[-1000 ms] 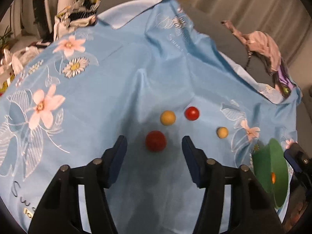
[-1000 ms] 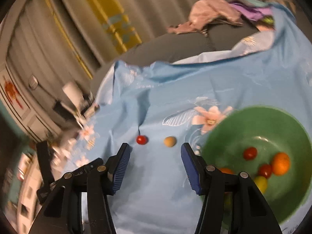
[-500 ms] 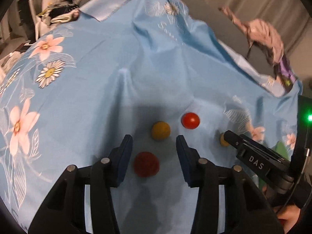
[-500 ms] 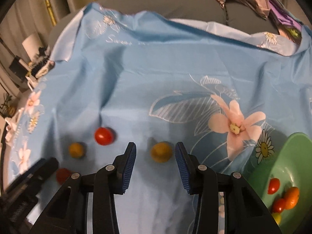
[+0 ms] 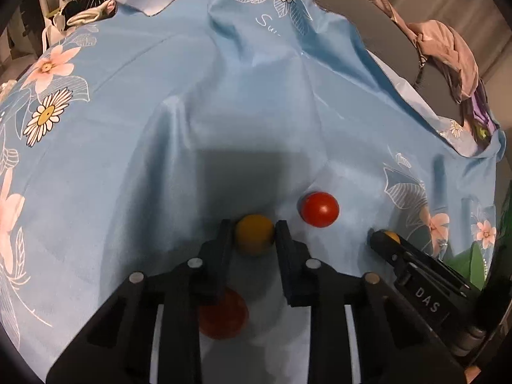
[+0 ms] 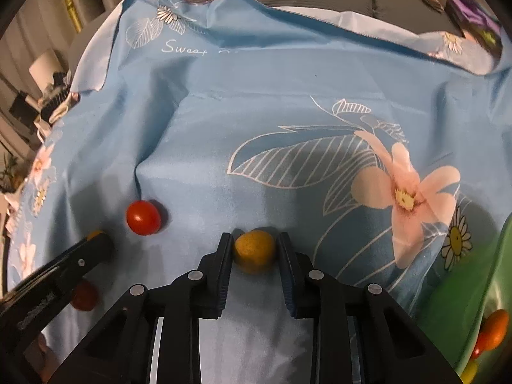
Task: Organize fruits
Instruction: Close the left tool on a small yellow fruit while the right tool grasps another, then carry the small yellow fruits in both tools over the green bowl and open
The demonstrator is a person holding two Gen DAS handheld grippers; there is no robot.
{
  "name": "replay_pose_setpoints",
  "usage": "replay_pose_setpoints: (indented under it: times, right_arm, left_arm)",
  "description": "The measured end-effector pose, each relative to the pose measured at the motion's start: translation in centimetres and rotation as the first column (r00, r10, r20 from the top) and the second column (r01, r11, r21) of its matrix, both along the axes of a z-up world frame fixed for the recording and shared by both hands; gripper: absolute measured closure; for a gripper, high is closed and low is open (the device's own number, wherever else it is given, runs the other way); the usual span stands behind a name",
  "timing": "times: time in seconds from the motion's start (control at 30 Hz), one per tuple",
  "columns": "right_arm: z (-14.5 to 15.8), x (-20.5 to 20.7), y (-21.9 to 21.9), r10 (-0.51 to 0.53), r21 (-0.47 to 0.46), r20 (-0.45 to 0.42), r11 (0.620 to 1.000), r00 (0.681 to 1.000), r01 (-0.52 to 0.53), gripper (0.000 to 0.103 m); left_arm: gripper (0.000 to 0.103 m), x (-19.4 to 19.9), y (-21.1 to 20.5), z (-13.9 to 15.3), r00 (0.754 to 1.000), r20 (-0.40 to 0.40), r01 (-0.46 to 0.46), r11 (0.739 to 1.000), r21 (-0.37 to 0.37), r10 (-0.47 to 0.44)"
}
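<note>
Left wrist view: left gripper (image 5: 254, 233) clenches a yellow fruit (image 5: 254, 233) on the cloth (image 5: 128, 160); a red tomato (image 5: 319, 209) sits at its two o'clock. Right gripper (image 6: 254, 251) grasps another yellow fruit (image 6: 255, 250); the bowl (image 6: 464, 304) lies at four o'clock.

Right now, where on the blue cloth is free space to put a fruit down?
Free: the wide cloth beyond the red tomato, up to the printed daisies. Crowded: near both tongs, left and right, each shut on a yellow fruit, and by the green bowl.
</note>
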State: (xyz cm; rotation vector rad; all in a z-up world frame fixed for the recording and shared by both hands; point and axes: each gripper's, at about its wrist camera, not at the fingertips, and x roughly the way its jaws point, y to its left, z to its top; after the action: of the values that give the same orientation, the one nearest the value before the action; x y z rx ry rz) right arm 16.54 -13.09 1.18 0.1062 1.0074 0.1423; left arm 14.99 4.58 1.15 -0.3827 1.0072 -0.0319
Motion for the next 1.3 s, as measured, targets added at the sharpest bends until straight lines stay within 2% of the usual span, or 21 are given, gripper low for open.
replay_pose_setpoints:
  times: [0.17, 0.37, 0.53, 0.77, 1.0, 1.17, 1.3]
  right_arm:
    - [0.3, -0.7, 0.0, 0.005, 0.032, -0.009, 0.999, 1.0, -0.005, 0.074]
    - [2.2, -3.6, -0.8, -0.011, 0.108, 0.04, 0.994, 0.999, 0.007, 0.074]
    - [4.7, -6.3, -2.0, -0.029, 0.134, 0.123, 0.991, 0.992, 0.012, 0.073]
    - [8.2, -9.9, -4.6, -0.084, 0.166, 0.242, 0.985, 0.967, 0.044, 0.073]
    - [10.2, -12.9, -8.0, -0.185, 0.197, 0.321, 0.972, 0.929, 0.126, 0.073]
    - [10.3, -15.5, -10.9, -0.272, 0.209, 0.342, 0.955, 0.899, 0.21, 0.073]
    - [10.1, -17.1, -13.2, -0.338, 0.248, 0.342, 0.932, 0.877, 0.263, 0.073]
  left_arm:
    - [0.077, -0.8, -0.3, 0.5, 1.0, -0.004, -0.019, 1.0, 0.013, 0.019]
    - [0.077, -3.4, -1.6, 2.6, 0.998, 0.069, 0.005, 1.0, -0.011, -0.004]
    - [0.077, -5.9, -3.3, 5.9, 0.984, 0.169, 0.058, 0.998, 0.008, -0.059]
    - [0.077, -9.4, -6.6, 10.5, 0.937, 0.308, 0.168, 0.986, 0.017, -0.165]
    - [0.077, -12.0, -10.4, 12.8, 0.882, 0.386, 0.278, 0.96, 0.04, -0.271]
    - [0.077, -12.9, -12.4, 13.5, 0.849, 0.415, 0.341, 0.939, 0.04, -0.326]
    - [0.077, -13.0, -14.0, 13.4, 0.842, 0.413, 0.374, 0.927, 0.019, -0.348]
